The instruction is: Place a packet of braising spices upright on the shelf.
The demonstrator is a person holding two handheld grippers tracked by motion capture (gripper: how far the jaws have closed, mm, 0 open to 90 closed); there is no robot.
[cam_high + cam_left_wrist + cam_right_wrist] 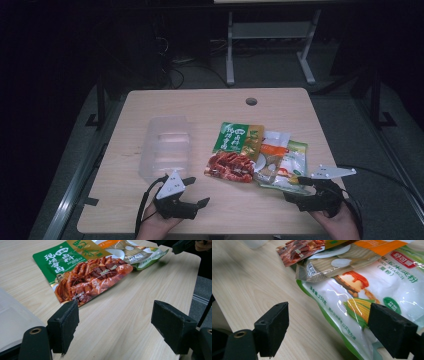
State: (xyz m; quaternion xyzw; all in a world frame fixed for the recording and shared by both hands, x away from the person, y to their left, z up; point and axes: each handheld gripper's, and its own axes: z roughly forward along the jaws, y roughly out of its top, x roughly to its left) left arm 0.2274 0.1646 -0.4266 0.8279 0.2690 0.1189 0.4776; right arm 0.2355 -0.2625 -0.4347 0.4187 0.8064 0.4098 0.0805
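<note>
Three food packets overlap at the table's middle right. A green and red meat packet (pixel 234 152) (pixel 87 277) (pixel 298 251) lies leftmost. An orange and brown packet (pixel 272 155) (pixel 342 263) is in the middle, and a white corn starch packet (pixel 294 167) (pixel 367 297) lies rightmost. My left gripper (pixel 196 192) (pixel 117 327) hovers open over bare wood just short of the meat packet. My right gripper (pixel 296 189) (pixel 332 330) stands open at the starch packet's near corner, one jaw above the packet and the other over wood. Neither gripper holds anything.
A clear plastic container (pixel 165 147) (pixel 15 320) stands empty to the left of the packets, close to my left gripper. The table (pixel 200 107) has a cable hole (pixel 251 101) at the back. Dark floor and a desk frame lie beyond.
</note>
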